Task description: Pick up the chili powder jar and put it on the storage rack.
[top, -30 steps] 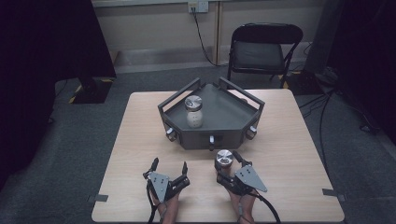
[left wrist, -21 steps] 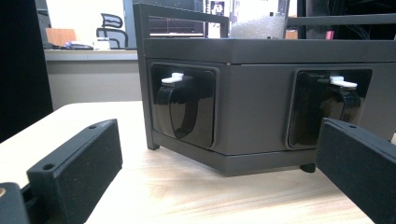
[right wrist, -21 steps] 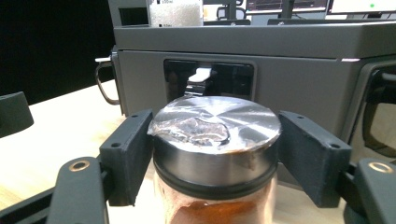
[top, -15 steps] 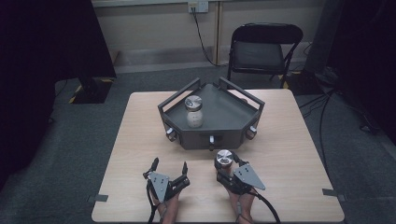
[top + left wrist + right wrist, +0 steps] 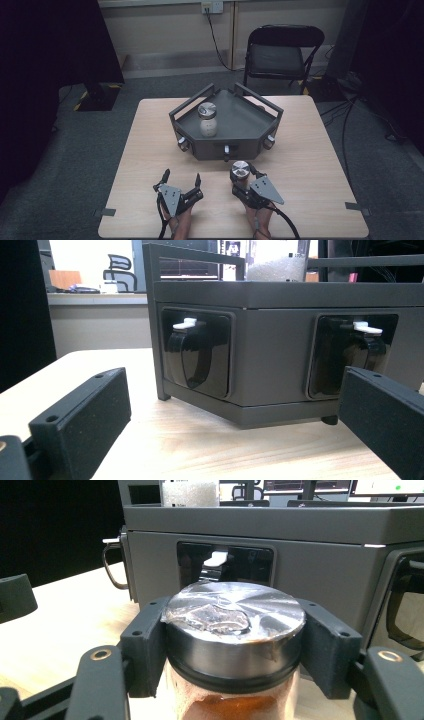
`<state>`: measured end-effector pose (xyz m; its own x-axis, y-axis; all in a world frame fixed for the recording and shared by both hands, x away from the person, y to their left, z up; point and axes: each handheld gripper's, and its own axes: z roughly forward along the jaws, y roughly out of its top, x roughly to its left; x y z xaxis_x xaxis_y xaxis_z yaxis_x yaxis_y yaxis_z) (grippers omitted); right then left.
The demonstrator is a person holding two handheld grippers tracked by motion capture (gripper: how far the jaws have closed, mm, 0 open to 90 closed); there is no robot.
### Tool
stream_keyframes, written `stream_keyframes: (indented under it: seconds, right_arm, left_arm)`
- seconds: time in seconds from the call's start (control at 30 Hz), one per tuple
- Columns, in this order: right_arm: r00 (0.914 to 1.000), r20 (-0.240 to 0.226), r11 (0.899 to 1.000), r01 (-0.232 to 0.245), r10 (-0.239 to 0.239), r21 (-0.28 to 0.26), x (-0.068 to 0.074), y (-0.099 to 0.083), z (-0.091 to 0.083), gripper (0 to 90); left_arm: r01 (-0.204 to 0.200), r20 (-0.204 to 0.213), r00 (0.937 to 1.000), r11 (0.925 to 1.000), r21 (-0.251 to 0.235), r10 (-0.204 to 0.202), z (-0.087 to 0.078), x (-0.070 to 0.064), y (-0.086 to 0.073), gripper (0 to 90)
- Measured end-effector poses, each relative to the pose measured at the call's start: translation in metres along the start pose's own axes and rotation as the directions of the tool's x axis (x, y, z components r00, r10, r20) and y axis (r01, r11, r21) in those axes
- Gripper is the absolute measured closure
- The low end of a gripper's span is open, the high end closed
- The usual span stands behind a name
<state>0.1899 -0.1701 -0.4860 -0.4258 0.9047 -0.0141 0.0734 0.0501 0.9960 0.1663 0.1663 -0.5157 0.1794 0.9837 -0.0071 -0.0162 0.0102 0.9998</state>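
Jar [image 5: 234, 645]: a small glass jar with a shiny metal lid [image 5: 240, 169], standing on the counter [image 5: 320, 165] just in front of the grey tray [image 5: 245, 127].
Inside: something orange-brown, maybe a spice; the glass is mostly hidden, so I can't be sure.
How it handles: likely hard, smooth and a bit slippery; it could break if it drops, and it looks light.
Where to hold: around the lid rim or just under it, one finger on each side.
Right gripper [image 5: 245, 186]: fingers [image 5: 145, 645] pressed on both sides of the lid, gripping the jar.
Left gripper [image 5: 181, 180]: fingers [image 5: 82, 425] spread wide apart, holding nothing, low over the counter and pointed at the tray's front.
Other jar [image 5: 207, 120]: white stuff inside, standing in the tray.
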Motion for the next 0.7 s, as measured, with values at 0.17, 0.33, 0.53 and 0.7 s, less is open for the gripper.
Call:
stream_keyframes:
  seconds: [0.17,0.33,0.53,0.7]
  right_arm:
    - [1.0000,-0.004,1.000,-0.001,0.001,0.002,-0.001,0.003,0.000,34.9]
    - [0.9998,-0.017,1.000,0.006,-0.006,0.003,-0.002,0.008,-0.001,35.0]
    - [0.9997,-0.025,1.000,0.002,-0.001,0.008,-0.005,0.013,-0.001,35.0]
    - [0.9993,-0.038,1.000,0.000,0.001,0.013,-0.008,0.017,-0.002,35.0]
  left_arm:
    - [0.000,0.000,1.0000,1.0000,0.000,0.000,0.000,0.000,0.000,0.5]
    - [0.000,0.000,1.0000,1.0000,0.000,0.000,0.000,0.000,0.000,0.6]
    - [0.000,0.000,1.0000,1.0000,0.000,0.000,0.000,0.000,0.000,0.6]
    - [0.000,0.000,1.0000,1.0000,0.000,0.000,0.000,0.000,0.000,0.5]
